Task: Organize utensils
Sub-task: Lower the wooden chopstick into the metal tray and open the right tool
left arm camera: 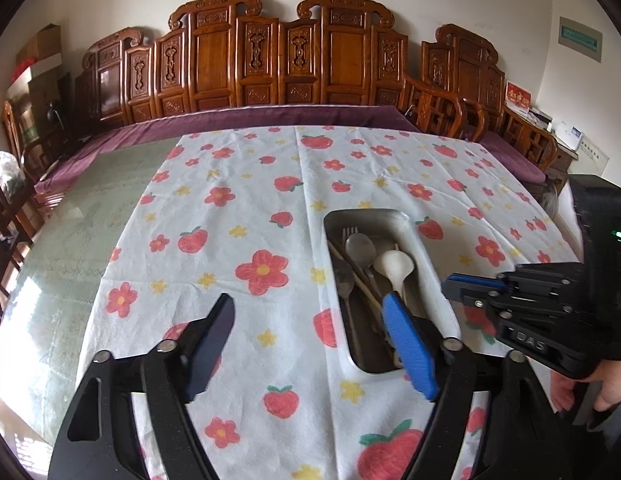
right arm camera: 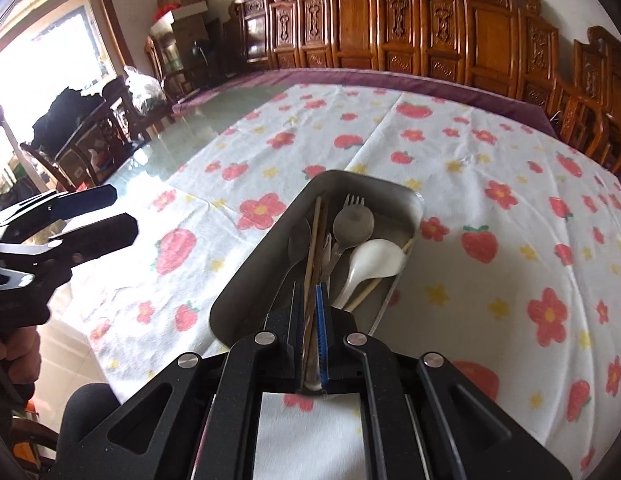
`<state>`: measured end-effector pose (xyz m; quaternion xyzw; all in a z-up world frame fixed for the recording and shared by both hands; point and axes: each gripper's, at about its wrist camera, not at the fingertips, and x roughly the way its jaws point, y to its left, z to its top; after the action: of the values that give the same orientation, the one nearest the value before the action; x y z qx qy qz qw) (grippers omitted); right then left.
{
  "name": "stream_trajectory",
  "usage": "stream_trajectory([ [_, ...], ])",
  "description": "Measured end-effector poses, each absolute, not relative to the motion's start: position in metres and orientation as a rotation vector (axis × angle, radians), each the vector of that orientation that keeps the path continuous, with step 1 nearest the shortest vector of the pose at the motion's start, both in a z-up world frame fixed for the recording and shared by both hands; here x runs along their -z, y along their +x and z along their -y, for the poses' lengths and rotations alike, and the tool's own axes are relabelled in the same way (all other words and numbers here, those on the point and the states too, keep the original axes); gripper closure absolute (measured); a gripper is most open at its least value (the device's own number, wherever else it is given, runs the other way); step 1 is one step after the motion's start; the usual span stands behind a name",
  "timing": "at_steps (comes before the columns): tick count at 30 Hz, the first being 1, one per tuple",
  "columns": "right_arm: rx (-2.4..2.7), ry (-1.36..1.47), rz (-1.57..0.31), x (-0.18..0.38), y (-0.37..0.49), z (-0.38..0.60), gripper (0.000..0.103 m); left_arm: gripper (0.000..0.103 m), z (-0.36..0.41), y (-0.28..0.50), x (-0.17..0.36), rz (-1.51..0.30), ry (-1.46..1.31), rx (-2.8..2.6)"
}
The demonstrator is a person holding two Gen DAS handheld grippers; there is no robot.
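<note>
A metal tray (left arm camera: 410, 228) (right arm camera: 254, 280) lies on the flowered tablecloth and holds a white ladle spoon (left arm camera: 394, 266) (right arm camera: 370, 260), a metal spoon (left arm camera: 360, 250) (right arm camera: 352, 224), a fork (right arm camera: 354, 201), a knife and wooden chopsticks (right arm camera: 316, 224). My right gripper (right arm camera: 309, 300) is shut on a brown chopstick (right arm camera: 310, 336) over the tray's near end; it shows at the right in the left wrist view (left arm camera: 470, 284). My left gripper (left arm camera: 310, 328) is open and empty, just left of the tray, and shows at the left in the right wrist view (right arm camera: 118, 216).
The tablecloth (left arm camera: 238, 208) covers part of a glass-topped table (left arm camera: 90, 184). A carved wooden bench with a purple cushion (left arm camera: 250, 114) runs along the far edge. Chairs (right arm camera: 90, 140) stand at the table's left end.
</note>
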<state>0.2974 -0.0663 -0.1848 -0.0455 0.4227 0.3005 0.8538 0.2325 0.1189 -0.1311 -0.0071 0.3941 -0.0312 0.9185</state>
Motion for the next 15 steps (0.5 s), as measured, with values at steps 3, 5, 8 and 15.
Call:
stream_trajectory([
  [3, -0.619, -0.103, -0.854, 0.17, 0.28, 0.084, 0.095, 0.025, -0.11, 0.225, 0.123, -0.806, -0.021, 0.068],
  [5, -0.609, -0.099, -0.836, 0.161, 0.27, 0.096, 0.095, 0.014, -0.102, 0.219, 0.116, -0.795, -0.023, 0.069],
  [8, -0.584, -0.09, -0.799, 0.146, 0.252, 0.118, 0.092, 0.011, -0.09, 0.211, 0.109, -0.793, -0.041, 0.082],
  [15, -0.504, -0.067, -0.744, 0.12, 0.222, 0.163, 0.056, 0.008, -0.057, 0.189, 0.094, -0.776, -0.063, 0.096],
])
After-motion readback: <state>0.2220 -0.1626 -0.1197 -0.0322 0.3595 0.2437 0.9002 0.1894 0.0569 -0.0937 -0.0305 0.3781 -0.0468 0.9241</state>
